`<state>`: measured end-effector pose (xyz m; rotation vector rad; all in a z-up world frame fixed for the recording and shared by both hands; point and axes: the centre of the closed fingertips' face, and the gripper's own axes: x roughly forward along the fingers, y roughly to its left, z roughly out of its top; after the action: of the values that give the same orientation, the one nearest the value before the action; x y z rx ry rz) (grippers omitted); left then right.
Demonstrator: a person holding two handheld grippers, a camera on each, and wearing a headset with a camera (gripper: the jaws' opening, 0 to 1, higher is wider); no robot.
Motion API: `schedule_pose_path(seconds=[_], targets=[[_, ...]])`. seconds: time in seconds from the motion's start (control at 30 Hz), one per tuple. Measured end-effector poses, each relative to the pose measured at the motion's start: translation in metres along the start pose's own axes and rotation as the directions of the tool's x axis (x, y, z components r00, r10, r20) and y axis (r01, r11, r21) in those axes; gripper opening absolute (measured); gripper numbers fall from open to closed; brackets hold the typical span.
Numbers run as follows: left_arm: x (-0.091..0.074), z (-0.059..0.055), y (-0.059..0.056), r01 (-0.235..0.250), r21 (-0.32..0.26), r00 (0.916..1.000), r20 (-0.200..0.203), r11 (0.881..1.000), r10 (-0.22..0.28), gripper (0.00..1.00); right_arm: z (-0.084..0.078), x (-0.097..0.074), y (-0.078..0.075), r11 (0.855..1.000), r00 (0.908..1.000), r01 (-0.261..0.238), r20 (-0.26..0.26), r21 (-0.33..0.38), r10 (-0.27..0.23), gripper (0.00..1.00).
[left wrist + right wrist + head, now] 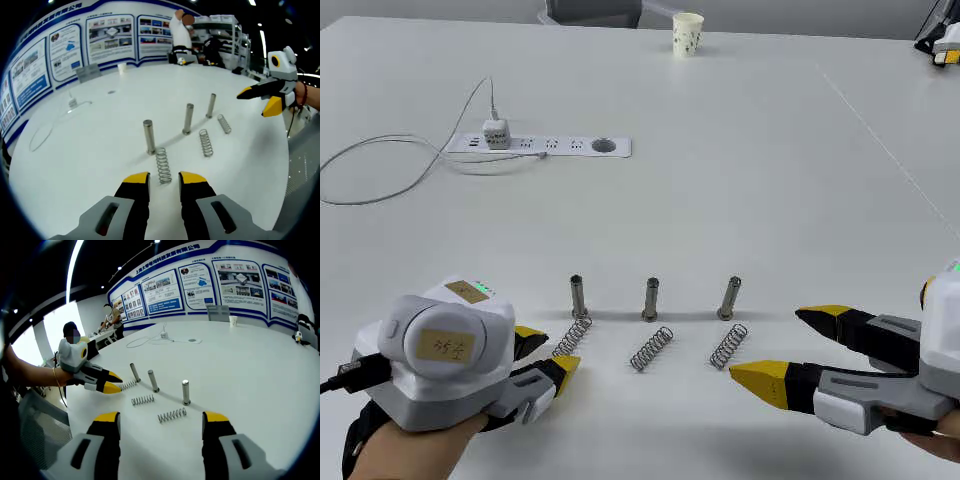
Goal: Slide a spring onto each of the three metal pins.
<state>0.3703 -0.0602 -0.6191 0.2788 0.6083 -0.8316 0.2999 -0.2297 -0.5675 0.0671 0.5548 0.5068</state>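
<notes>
Where the left gripper's (pixel 165 177) narrowly parted fingers flank the leftmost spring (pixel 162 167), lying on the counter (pixel 720 200) by its pin (pixel 149 136), it could be flicked away by a skewed pinch; the right gripper's (pixel 768 343) fingers are spread wide.

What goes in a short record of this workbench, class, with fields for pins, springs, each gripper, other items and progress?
pins: left pin, middle pin, right pin; upright in a row, all bare
springs: left spring, middle spring, right spring; each lying on the table in front of its pin
left gripper: open, tips by the left spring's near end
right gripper: open wide, empty, beside the right spring
other items: power strip, paper cup
progress: no spring on a pin yet
</notes>
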Motion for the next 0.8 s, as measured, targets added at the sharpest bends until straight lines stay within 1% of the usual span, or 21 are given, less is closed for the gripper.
schedule_pose_path(seconds=[0.2,0.27,0.33,0.5,0.73,0.8], targets=[[0.0033,-0.0001,-0.0006,0.003,0.010,1.0000,0.003,1.000,-0.003,0.19,-0.0065,-0.0035,0.0033,0.999,1.0000,0.009,0.003,0.031,-0.009,0.67],[0.0048,-0.0025,-0.0018,0.009,0.009,0.9999,-0.008,1.000,-0.008,0.18,-0.0072,-0.0036,0.0033,0.999,0.9999,0.011,0.004,0.040,-0.011,0.67],[0.0058,-0.0066,-0.0020,0.009,-0.002,0.9995,-0.030,1.000,-0.009,0.17,-0.0077,-0.0035,0.0032,0.999,0.9998,0.016,0.006,0.050,-0.017,0.67],[0.0065,-0.0063,-0.0031,0.011,-0.003,0.9997,-0.021,1.000,-0.012,0.15,-0.0084,-0.0018,0.0043,0.997,0.9995,0.026,0.015,0.074,-0.027,0.67],[0.0081,-0.0061,-0.0002,-0.004,0.006,0.9997,-0.024,1.000,0.004,0.12,-0.0093,0.0011,0.0073,0.997,0.9997,0.024,0.009,0.068,-0.024,0.67],[0.0082,-0.0063,0.0002,-0.005,0.000,0.9997,-0.024,1.000,0.005,0.11,-0.0092,0.0014,0.0078,0.997,0.9997,0.024,0.008,0.069,-0.024,0.67]])
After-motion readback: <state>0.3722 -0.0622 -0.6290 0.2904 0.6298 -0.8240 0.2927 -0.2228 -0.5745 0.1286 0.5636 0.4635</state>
